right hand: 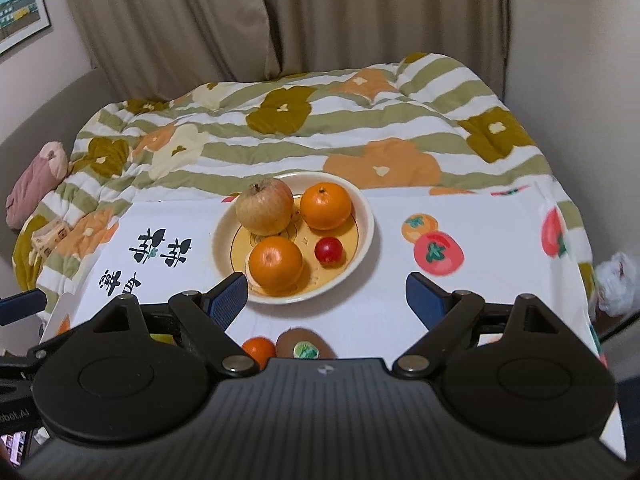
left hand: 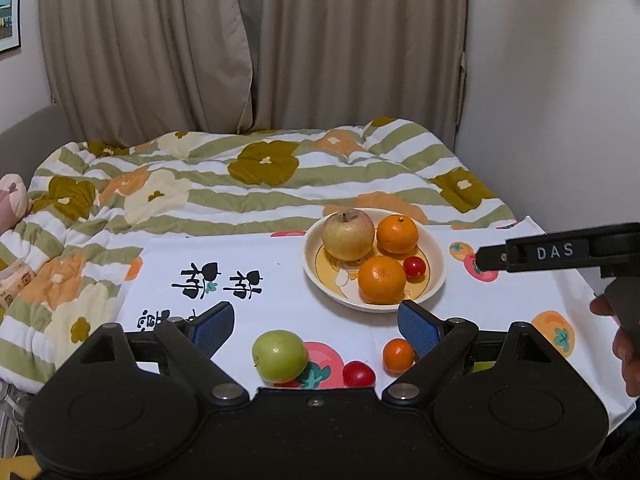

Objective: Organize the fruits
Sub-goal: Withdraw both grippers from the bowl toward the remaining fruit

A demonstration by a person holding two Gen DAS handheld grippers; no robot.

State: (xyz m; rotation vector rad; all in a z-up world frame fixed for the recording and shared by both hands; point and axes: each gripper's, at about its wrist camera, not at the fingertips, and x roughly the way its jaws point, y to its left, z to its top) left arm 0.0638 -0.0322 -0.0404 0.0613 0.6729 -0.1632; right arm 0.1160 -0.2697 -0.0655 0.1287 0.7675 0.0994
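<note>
Bowl (right hand: 366,216): cream rim, yellow centre with cartoon print. In it: yellow-tan apple (right hand: 264,205), two oranges (right hand: 325,205) (right hand: 275,266), red tomato (right hand: 329,250).
Cloth (left hand: 280,308): white, black characters, red and orange fruit prints with green leaves. On it: green apple (left hand: 279,356), red tomato (left hand: 358,373), small orange (left hand: 397,355), brown kiwi (right hand: 305,345) with green-white sticker.
Quilt (left hand: 256,184): white and olive-green stripes; olive, orange, cream flowers.
Curtain (left hand: 256,40): plain beige.
Finger pads (left hand: 418,328): blue, dotted texture.

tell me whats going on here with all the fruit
A person holds two grippers over a white printed cloth. The cream bowl already holds a yellowish apple, two oranges and a red cherry tomato. A green apple, another red tomato, a small orange and a brown kiwi lie outside it. The left gripper and right gripper are open, holding nothing.
</note>
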